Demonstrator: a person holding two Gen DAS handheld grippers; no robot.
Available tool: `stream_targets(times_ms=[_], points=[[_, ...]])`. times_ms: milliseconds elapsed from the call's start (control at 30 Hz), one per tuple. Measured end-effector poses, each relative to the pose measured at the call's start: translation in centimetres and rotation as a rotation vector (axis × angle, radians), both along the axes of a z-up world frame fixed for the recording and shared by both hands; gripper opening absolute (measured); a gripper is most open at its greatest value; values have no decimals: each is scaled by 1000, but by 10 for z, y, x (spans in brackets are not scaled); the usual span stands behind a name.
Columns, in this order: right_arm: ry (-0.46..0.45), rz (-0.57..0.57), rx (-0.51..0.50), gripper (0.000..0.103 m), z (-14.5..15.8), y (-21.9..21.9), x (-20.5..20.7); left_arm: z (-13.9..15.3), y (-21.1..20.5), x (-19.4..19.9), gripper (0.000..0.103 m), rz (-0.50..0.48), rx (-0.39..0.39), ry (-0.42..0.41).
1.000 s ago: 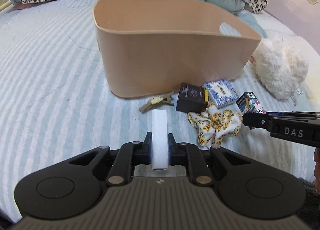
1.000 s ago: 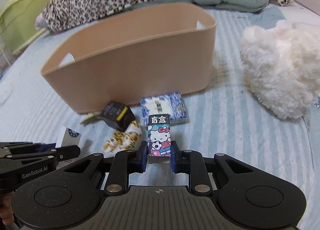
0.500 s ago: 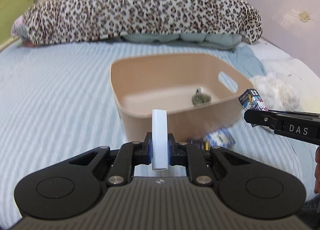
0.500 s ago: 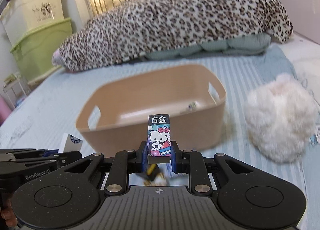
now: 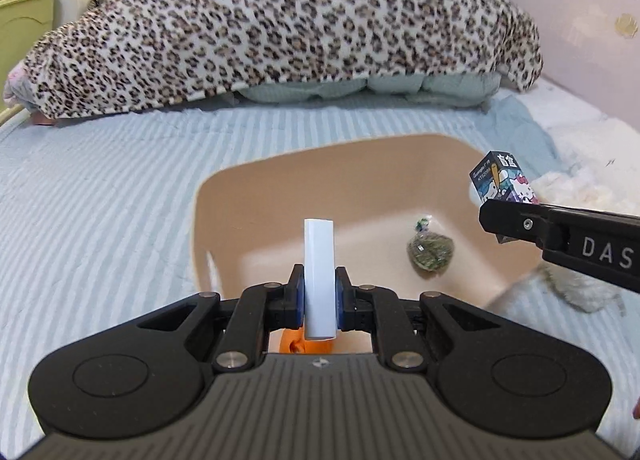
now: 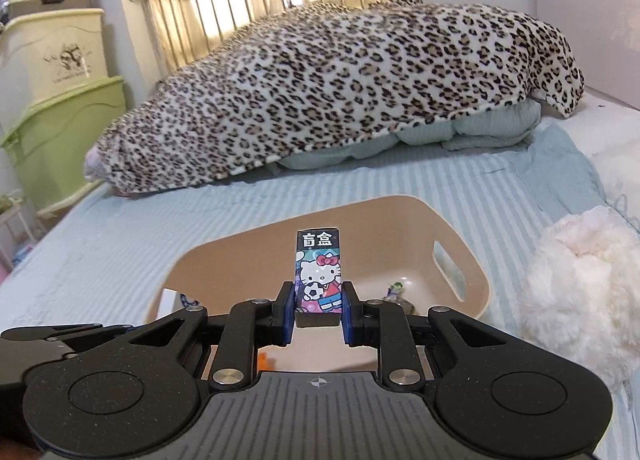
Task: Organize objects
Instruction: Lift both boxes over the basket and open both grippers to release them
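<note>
Left hand-held gripper (image 5: 319,302): clamped on a slim white rectangular box (image 5: 319,278), which stands upright with its long axis along the fingers.
Right hand-held gripper (image 6: 318,310): clamped on a small cartoon-cat printed carton (image 6: 318,274), also upright, its black label end pointing away from the camera.
Basket: a beige plastic basket with cut-out handles (image 5: 472,187) sits on the pale blue striped bed (image 5: 104,195), below and just ahead of both loads.
Key relation: the white box hangs over the near-left part of the basket's opening; the printed carton, as the left view shows it (image 5: 505,178), sits over the far-right rim, by the handle side. Both long axes stand roughly upright, so each would probably fall end-first.
Which is nearer: judging by both views, the left load is further inside the rim and seems the readier to let go; the right may need to travel a bit further in.
Already inside: a small clear bag of green stuff (image 5: 430,254) on the basket floor, and an orange item (image 5: 308,344) partly hidden under the left fingers.
Beside: a white fluffy plush (image 6: 584,284) lies right of the basket; a leopard-print blanket (image 6: 340,95) lies at the far end.
</note>
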State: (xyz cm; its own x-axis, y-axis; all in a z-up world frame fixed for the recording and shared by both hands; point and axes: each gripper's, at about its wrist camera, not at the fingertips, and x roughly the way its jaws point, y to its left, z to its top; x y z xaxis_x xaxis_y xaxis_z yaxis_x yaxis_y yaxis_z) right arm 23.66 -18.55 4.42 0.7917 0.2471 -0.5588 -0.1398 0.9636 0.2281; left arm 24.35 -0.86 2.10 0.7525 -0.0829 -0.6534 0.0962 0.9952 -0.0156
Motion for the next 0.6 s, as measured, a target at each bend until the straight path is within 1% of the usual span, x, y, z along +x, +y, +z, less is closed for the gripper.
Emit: stream_targets(times_ms=[133,300,333,367,433,467,500,533,567,600], points=[[53,-17,-31,20,-19,7,18,-20,-3,17,16,-9,36,25],[119,-26,-54,21,-37,10,31,-41,-2,28,16,-11,24,86],[118,-24,-61,26,-38,11,28,-43,-2,29,16,-14,25,88],[114,-25,-66,33,-38,11,27,-43,-1,28,16,-14,23,86],[102,-23,-64,42,-35,10,23,-41,1,26,17,-16,1,76],[93,-24,-67,52,-33,10,21,-39,2,24,20,-20,-16,70],[83,-28,-70,60,-30,8,18,-36,3,22,31,-24,-23,64],[74,-28,-70,62,-27,7,15,-33,3,20,40,-27,-20,53],[69,-26,-63,64,-25,5,12,-30,2,15,44,-30,-8,39],[69,-22,-53,67,-22,2,9,-26,1,12,55,-27,9,28]])
